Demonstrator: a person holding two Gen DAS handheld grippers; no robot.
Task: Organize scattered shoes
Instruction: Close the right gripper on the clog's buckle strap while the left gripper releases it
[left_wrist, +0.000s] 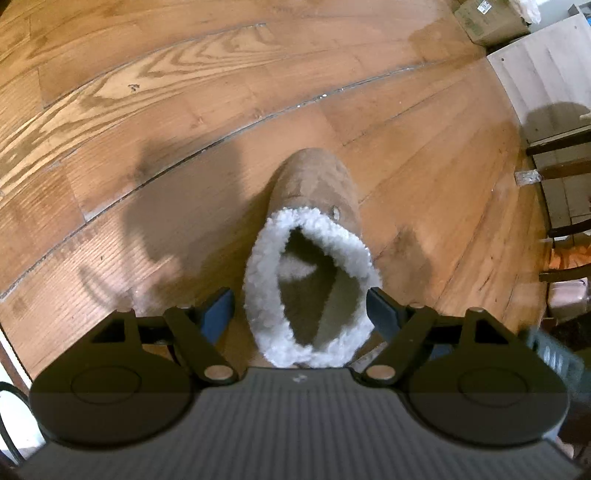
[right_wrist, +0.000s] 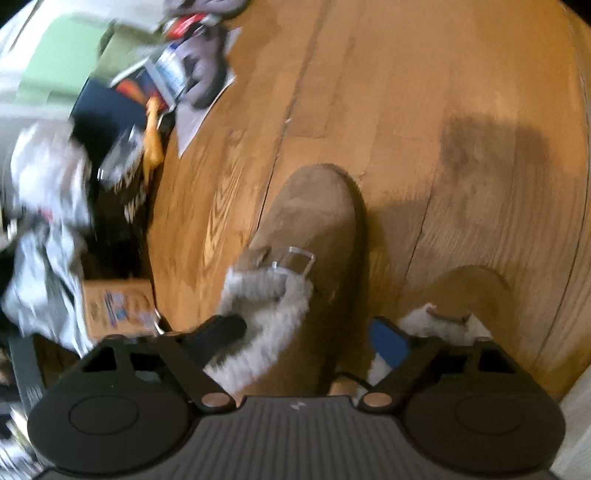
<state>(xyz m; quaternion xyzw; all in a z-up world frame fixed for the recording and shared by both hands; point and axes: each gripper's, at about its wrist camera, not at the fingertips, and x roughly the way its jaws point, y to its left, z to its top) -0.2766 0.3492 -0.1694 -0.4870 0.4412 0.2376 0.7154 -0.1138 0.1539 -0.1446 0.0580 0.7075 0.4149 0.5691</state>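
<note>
Nearest the left wrist camera, the left gripper (left_wrist: 301, 308) is spreading its jaws wide around the heel end of a tan suede slipper (left_wrist: 314, 254), one blue-padded finger (left_wrist: 218, 314) on each side of the white fleece collar; whether the pads are touching the fleece is unclear. The slipper is sitting upright on the wooden floor (left_wrist: 147, 110), toe pointing away, its fleece-lined opening facing the camera. Far right, a cardboard box (left_wrist: 487, 18) is sitting beside a pale panel (left_wrist: 546, 74).

In the blurred right wrist view, the right gripper (right_wrist: 308, 338) is also standing open, straddling the heel of a matching slipper (right_wrist: 310, 236) with a metal buckle (right_wrist: 295, 260) across its strap; the left finger is lying against the fleece collar. Just to the right, a second tan slipper (right_wrist: 469, 295) is lying on the floor (right_wrist: 406, 92), its fleece trim showing beside the right finger. Farther left, a clutter pile (right_wrist: 92, 155) of papers, packaging and cloth is spreading along the floor's edge, a small printed carton (right_wrist: 118, 306) at its near end.
</note>
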